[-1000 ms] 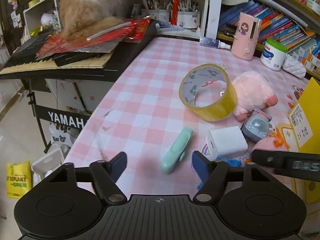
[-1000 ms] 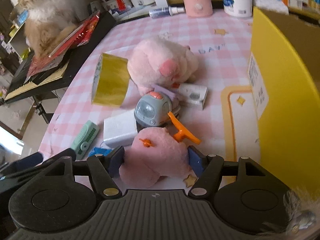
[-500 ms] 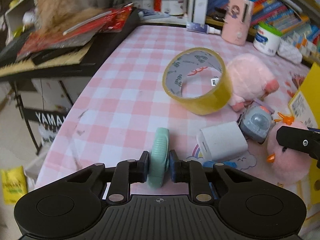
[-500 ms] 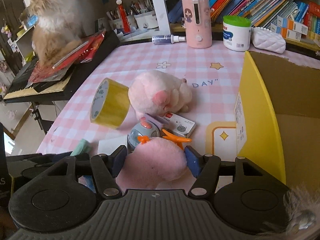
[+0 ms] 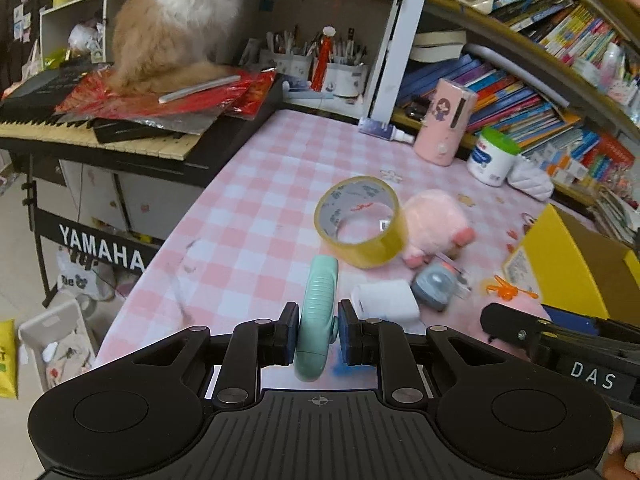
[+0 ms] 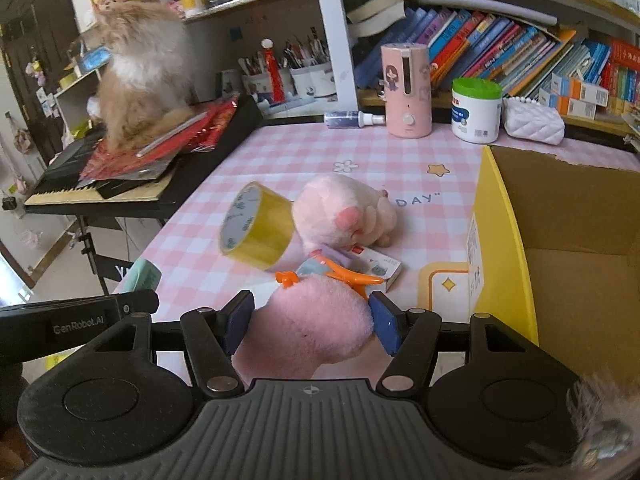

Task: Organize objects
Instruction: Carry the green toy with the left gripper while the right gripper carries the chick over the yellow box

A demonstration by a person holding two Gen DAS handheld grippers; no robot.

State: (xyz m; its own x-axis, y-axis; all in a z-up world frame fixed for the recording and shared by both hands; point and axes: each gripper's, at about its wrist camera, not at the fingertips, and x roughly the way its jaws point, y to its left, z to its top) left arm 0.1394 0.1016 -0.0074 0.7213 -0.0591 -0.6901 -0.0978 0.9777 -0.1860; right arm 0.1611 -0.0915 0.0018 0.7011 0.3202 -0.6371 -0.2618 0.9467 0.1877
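Observation:
My left gripper (image 5: 318,334) is shut on a mint-green ridged tool (image 5: 318,312), which stands up between the pads, lifted off the pink checked tablecloth (image 5: 248,216). A pink plush with orange legs (image 6: 316,320) is clamped in my right gripper (image 6: 311,322), raised over the table. Left on the cloth are a yellow tape roll (image 5: 360,222), a pink pig plush (image 5: 436,220), a white block (image 5: 386,300) and a small grey toy (image 5: 434,286). The open yellow cardboard box (image 6: 560,240) stands to the right.
A fluffy cat (image 5: 176,20) sits on red papers on a keyboard (image 5: 100,132) left of the table. A pink device (image 6: 406,92), a white jar (image 6: 476,110), a spray bottle (image 6: 354,119) and bookshelves line the back. A small card box (image 6: 378,266) lies by the pig.
The left gripper closed on the mint tool and lifted it off the cloth. The right gripper tightened on the pink plush and raised it; both views now look higher over the table.

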